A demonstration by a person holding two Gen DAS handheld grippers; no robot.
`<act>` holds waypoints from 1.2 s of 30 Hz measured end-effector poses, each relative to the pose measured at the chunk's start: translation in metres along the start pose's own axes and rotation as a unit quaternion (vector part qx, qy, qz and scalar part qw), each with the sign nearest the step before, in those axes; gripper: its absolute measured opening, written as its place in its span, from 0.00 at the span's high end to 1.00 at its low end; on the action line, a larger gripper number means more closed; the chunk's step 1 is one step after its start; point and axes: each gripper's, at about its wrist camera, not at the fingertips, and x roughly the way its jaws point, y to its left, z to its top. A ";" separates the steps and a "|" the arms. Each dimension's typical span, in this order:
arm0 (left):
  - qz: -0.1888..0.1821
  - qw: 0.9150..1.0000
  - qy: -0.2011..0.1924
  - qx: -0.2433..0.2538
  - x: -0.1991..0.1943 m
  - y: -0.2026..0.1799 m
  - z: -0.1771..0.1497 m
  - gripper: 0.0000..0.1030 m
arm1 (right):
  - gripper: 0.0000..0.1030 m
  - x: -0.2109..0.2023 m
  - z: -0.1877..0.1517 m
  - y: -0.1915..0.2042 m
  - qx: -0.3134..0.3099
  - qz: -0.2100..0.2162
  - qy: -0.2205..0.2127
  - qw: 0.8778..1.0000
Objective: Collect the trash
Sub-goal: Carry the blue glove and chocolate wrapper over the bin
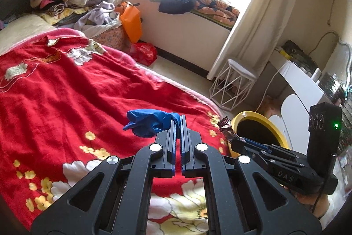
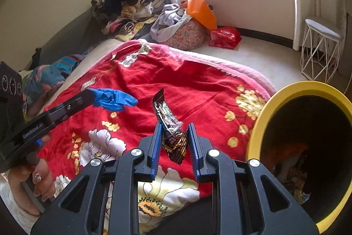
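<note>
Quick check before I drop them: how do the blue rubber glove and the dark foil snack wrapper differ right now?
The blue rubber glove is plain, limp and matte; the dark foil snack wrapper is printed, shiny and crinkled. The glove hangs sideways from the left gripper, whose jaws are fully shut; the wrapper stands upright in the right gripper, whose jaws are partly apart. Both are held above the red floral blanket, beside the yellow-rimmed bin.
</note>
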 end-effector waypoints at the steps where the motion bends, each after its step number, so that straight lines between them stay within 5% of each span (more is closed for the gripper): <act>1: -0.003 1.000 0.000 0.002 0.000 -0.003 0.000 0.99 | 0.78 -0.003 0.000 -0.003 0.003 -0.002 -0.002 1.000; 36: -0.077 0.994 0.011 0.074 0.012 -0.095 -0.006 0.99 | 0.78 -0.068 0.002 -0.096 0.098 -0.075 -0.065 0.990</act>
